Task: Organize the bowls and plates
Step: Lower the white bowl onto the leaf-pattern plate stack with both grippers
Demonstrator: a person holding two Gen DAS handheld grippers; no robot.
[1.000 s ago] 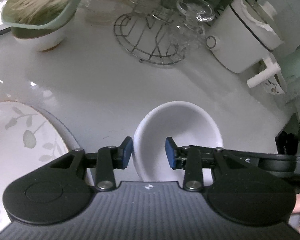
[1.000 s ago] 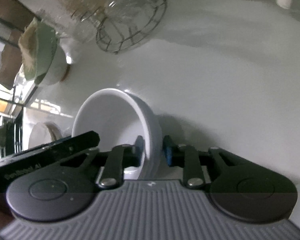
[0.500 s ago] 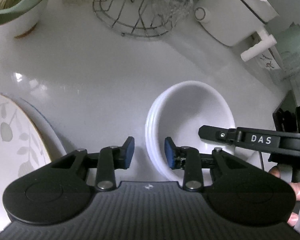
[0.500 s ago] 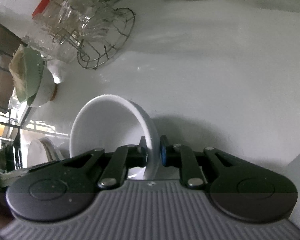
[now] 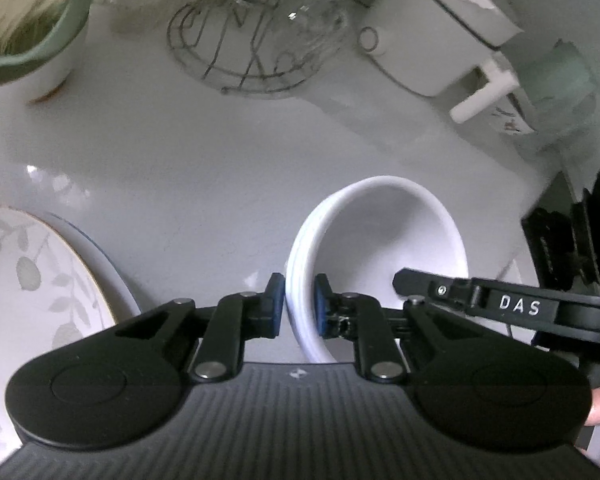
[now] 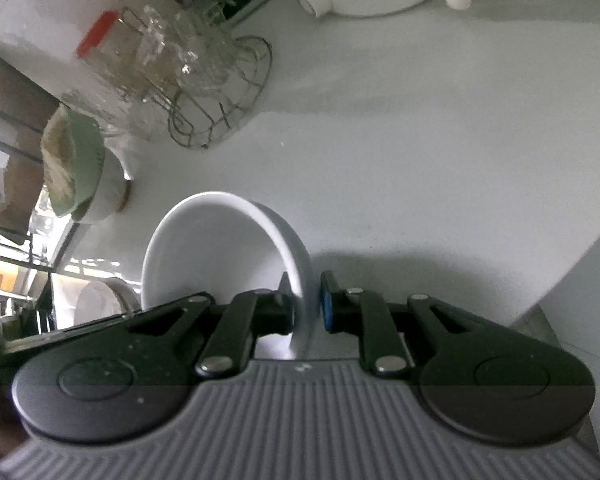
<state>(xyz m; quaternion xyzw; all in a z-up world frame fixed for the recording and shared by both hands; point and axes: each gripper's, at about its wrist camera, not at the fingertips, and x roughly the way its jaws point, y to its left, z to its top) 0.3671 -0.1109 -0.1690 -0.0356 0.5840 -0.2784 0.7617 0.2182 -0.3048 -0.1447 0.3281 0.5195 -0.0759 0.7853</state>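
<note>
A stack of white bowls (image 5: 384, 232) sits on the white counter, nested one inside another. My left gripper (image 5: 298, 308) is shut on the left rim of the stack. My right gripper (image 6: 306, 308) is shut on the opposite rim of the white bowls (image 6: 216, 256); its black arm marked DAS (image 5: 500, 304) crosses the bowl in the left wrist view. A leaf-patterned plate (image 5: 32, 288) lies on a larger plate at the left edge. It also shows small in the right wrist view (image 6: 96, 300).
A wire rack with glass cups (image 5: 260, 40) stands at the back. A green colander over a white bowl (image 5: 24, 28) is at the back left. A white appliance (image 5: 440, 28) stands at the back right. The counter edge (image 6: 572, 272) drops off at the right.
My left gripper moved right and closed on the left rim of the bowl stack. My right gripper stayed shut on the other rim.
</note>
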